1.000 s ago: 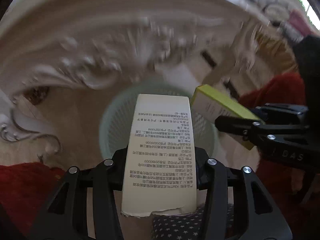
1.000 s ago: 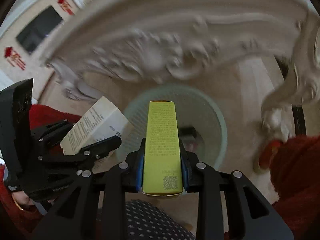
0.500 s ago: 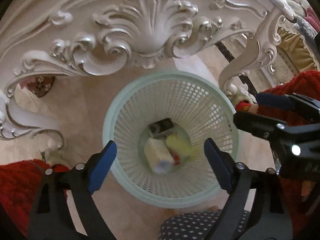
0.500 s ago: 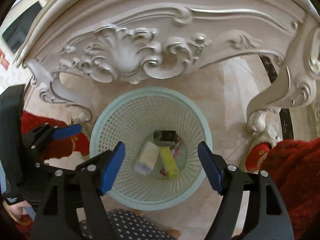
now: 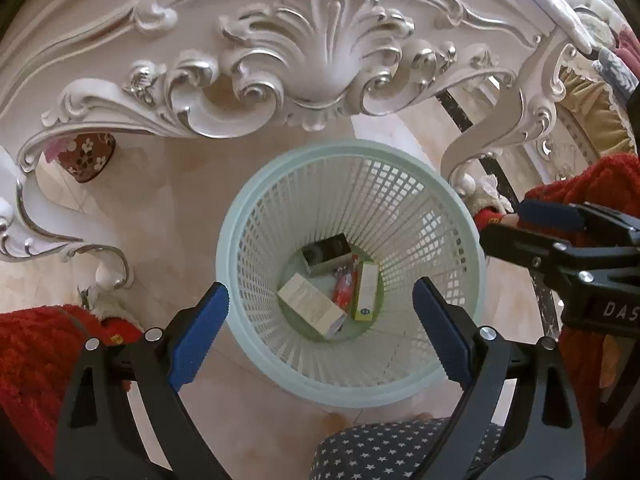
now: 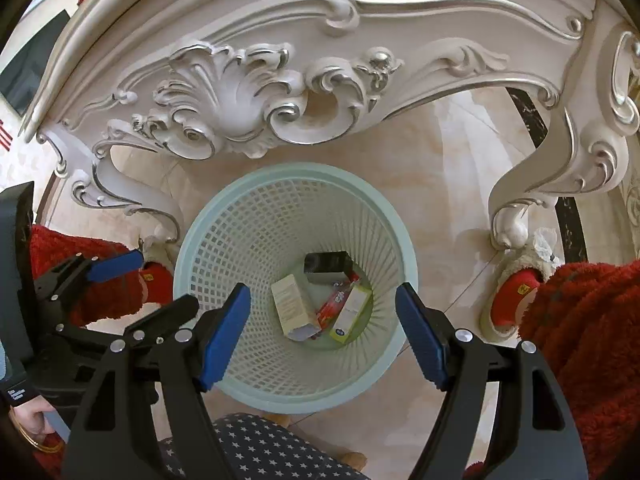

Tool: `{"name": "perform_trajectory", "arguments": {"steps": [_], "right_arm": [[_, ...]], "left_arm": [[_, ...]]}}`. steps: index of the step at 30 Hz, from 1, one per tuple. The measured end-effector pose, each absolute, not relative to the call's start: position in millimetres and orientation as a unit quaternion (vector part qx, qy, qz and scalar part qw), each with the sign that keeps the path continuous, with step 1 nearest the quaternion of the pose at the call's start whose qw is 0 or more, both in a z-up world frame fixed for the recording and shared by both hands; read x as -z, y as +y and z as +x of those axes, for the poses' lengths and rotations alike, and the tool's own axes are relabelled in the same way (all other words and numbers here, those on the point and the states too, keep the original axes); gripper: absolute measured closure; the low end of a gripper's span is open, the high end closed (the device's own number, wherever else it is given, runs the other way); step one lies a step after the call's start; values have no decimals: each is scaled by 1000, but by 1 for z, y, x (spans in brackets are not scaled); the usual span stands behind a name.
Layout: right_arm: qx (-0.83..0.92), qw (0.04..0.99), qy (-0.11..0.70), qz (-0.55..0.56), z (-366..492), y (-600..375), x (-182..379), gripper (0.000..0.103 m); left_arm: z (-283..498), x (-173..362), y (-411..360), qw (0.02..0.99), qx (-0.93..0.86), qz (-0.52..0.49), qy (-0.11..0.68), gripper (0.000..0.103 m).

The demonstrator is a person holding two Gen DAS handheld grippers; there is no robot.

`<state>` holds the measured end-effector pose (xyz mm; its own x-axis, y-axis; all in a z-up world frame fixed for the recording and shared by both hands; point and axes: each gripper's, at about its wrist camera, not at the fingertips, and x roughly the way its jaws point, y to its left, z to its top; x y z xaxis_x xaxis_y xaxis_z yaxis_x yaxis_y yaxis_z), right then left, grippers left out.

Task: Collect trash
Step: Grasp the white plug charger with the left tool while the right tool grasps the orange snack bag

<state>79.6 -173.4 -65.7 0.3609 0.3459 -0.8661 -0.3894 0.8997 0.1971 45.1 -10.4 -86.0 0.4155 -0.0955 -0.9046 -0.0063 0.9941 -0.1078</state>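
Left tongs (image 5: 320, 312): jaws wide apart after just opening, nothing between them, above the basket | Right tongs (image 6: 322, 328): jaws apart after just opening, nothing held | Basket (image 5: 256, 216): pale green mesh, on the tiled floor beside a carved white table leg (image 5: 496, 128) | Trash: cream box (image 5: 310, 310), yellow-green box (image 5: 366, 296), red wrapper (image 5: 346, 290), dark box (image 5: 326, 254), all on the basket bottom.

The glossy beige marble floor (image 5: 168, 208) carries a pale green lattice wastebasket (image 5: 460, 216), standing upright just before the carved white desk (image 5: 320, 40), near its curled legs.
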Motion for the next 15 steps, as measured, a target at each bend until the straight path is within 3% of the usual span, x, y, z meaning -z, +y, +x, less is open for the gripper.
{"name": "perform_trajectory", "arguments": {"steps": [5,11,15], "right_arm": [[-257,838,482,0,66,-181,43,32],[-315,873,360,90,51,-220,-48,32],[-298,905,289,94,88,-230,-110,32]], "left_arm": [[30,61,-10,862,9,-12,507,12],[7,-32,9,910,16,-34,412,12],[44,-98,18,935,0,-9,354,12]]}}
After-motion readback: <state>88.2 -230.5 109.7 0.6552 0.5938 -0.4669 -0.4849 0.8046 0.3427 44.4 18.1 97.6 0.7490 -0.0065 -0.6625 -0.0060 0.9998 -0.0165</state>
